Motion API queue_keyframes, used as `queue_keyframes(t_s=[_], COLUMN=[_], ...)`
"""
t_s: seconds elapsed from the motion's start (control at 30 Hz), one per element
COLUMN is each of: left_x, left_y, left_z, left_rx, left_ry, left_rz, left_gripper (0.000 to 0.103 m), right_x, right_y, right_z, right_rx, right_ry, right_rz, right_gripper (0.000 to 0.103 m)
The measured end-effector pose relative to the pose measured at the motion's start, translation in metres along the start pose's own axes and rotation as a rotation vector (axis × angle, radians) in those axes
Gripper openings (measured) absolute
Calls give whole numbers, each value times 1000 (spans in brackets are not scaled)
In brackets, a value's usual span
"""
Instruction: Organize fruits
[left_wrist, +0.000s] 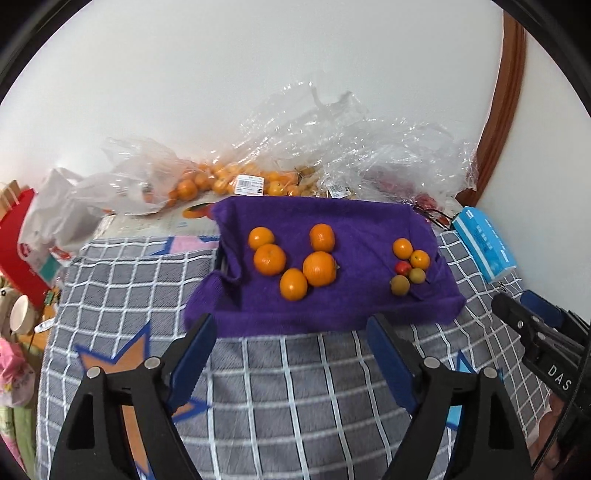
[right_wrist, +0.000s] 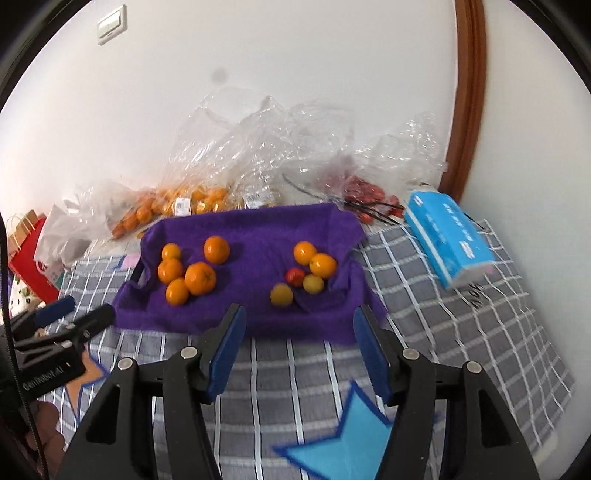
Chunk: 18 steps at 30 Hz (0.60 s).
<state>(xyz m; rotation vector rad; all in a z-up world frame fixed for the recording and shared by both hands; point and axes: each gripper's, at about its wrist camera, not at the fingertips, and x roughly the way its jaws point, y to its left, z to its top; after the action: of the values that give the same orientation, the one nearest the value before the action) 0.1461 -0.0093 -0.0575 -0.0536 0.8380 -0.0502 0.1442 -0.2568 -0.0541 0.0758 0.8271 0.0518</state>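
A purple towel covers a tray on the checked cloth. On its left lie several oranges. On its right lies a small group: two small oranges, a red fruit and two yellowish fruits. My left gripper is open and empty, just short of the towel's near edge. My right gripper is open and empty, near the towel's front right. Each gripper shows at the side of the other's view.
Clear plastic bags with oranges and red fruits lie behind the towel against the wall. A blue tissue pack lies at the right. A red paper bag and a cup stand at the left.
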Motion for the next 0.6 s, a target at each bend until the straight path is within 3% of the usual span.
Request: queue_keyframes(t_s=[0.03,0.2,0.3,0.6], left_x=[-5,-33,-44,-69], left_y=[0,-6,-9,-13], left_z=[-2,-19,-27,-42], left_rx=[-3,33,43,47], left_ry=[-3,-24,-34,-51], left_rz=[2,27,40,54], left_gripper=[85,88,90,91], right_x=[-7,-38,-53,-74], right_y=[-1,-1,2,-3], right_z=[-4,-21,-30,-42], right_rx=[-2,-33,-50,-15], right_ry=[0,-28,-48,-38], right_rz=[-6,-27,-37,-48], right_gripper=[61,88,95,98])
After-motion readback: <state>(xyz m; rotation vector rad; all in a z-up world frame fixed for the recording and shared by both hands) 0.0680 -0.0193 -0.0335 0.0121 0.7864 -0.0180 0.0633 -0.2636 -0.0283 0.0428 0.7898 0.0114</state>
